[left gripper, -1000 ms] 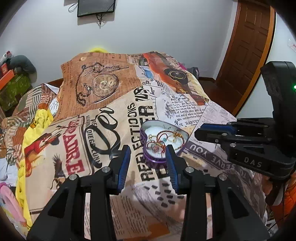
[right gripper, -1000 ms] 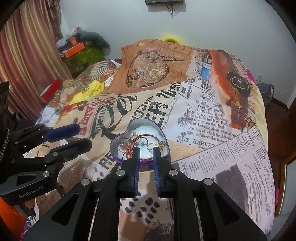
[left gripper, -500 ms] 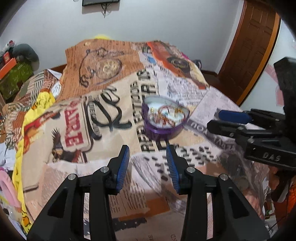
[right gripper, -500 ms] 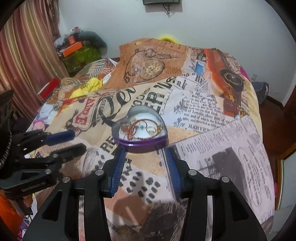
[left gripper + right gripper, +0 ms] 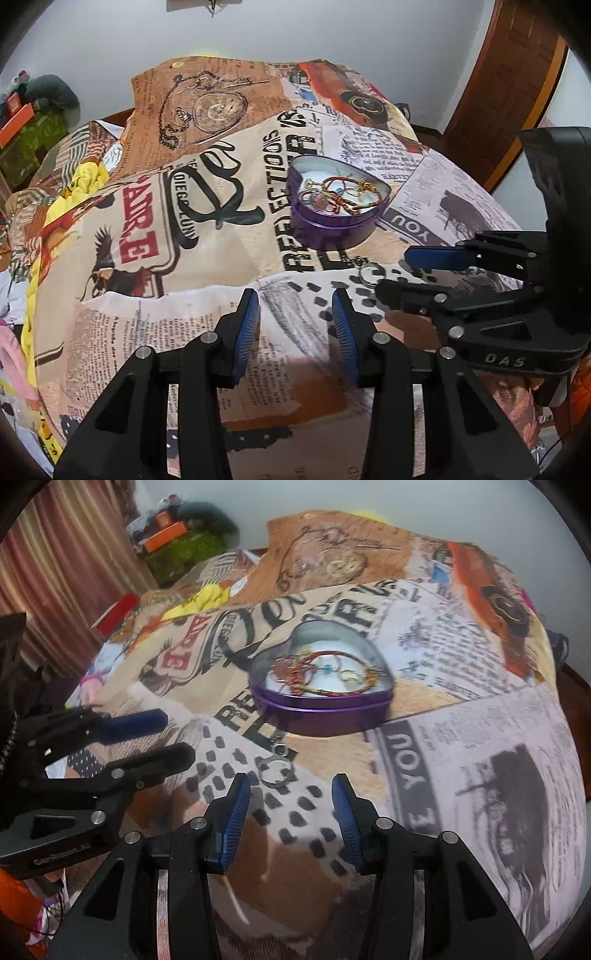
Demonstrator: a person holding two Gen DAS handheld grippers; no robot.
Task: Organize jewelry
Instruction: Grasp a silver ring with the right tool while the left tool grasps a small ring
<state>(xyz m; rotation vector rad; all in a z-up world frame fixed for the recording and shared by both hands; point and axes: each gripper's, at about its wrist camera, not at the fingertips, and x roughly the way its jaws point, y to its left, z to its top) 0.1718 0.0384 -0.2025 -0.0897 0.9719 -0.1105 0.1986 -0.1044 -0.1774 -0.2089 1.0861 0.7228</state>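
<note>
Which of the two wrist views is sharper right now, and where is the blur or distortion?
Left wrist view: crisp, the heart-shaped tin and the bedspread print readable, though fisheye bends the door frame. Right wrist view: smeared by motion blur, worst on the printed text at right; the small ring near the open right gripper stays recognisable.

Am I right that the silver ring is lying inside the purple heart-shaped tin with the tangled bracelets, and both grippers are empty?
Not quite. The silver ring lies outside the purple heart-shaped tin, on the bedspread in front of it, as the right wrist view shows. The tangled bracelets are in the tin, and the left gripper and right gripper are empty.
</note>
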